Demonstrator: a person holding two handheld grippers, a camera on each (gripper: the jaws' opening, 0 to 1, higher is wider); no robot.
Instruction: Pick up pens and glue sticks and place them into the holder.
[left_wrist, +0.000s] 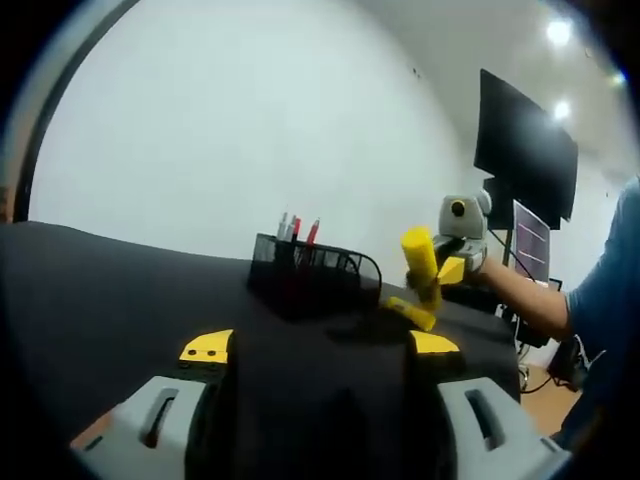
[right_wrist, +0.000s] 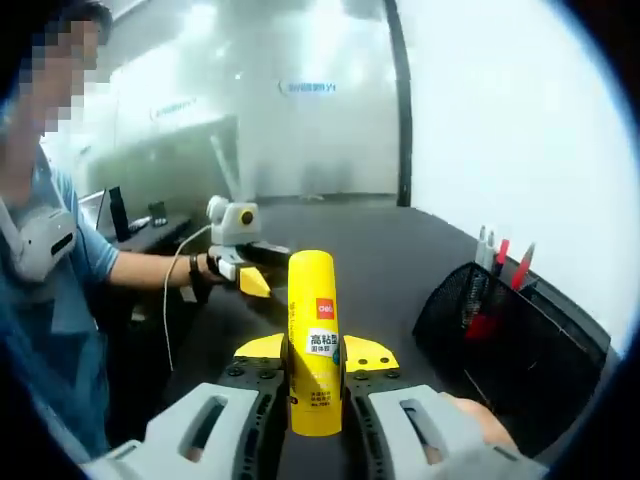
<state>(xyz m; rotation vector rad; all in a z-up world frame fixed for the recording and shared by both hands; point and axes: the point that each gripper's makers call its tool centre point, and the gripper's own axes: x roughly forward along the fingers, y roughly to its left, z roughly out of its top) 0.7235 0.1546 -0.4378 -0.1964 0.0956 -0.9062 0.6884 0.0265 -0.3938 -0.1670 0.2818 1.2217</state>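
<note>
Here, on a matte black table (left_wrist: 110, 300), a black wire-mesh holder (left_wrist: 315, 275), box-shaped with a rounded rim and open top. Inside it, several pens (left_wrist: 297, 230) upright, slim, with grey and red caps poking above the rim. Seen again in the right gripper view, same holder (right_wrist: 500, 330) off to the right, same pens (right_wrist: 500, 255) leaning slightly against the mesh.

Up the middle of the right gripper view, a glue stick (right_wrist: 314, 345): smooth yellow plastic cylinder, rounded cap on top, white label with dark print across the body. Held upright and pinched between the two jaws of the right gripper (right_wrist: 314, 400), grey plastic with yellow tips pressed against either side of the tube. Above the table, left of the holder and apart from it.

In the left gripper view, same glue stick (left_wrist: 420, 262) to the right of the holder, tilted a little, clamped in the right gripper (left_wrist: 432, 290) held by a person's hand (left_wrist: 490, 268).

Left gripper (left_wrist: 320, 345) at the bottom of its own view, jaws spread wide, nothing between them, low over the table and short of the holder. Across in the right gripper view, left gripper (right_wrist: 250, 275) again, beyond the glue stick, with yellow tips and held out by a person in a blue sleeve (right_wrist: 85, 255).

Behind, a plain white wall (left_wrist: 250, 120) and a dark flat screen (left_wrist: 525, 150).
</note>
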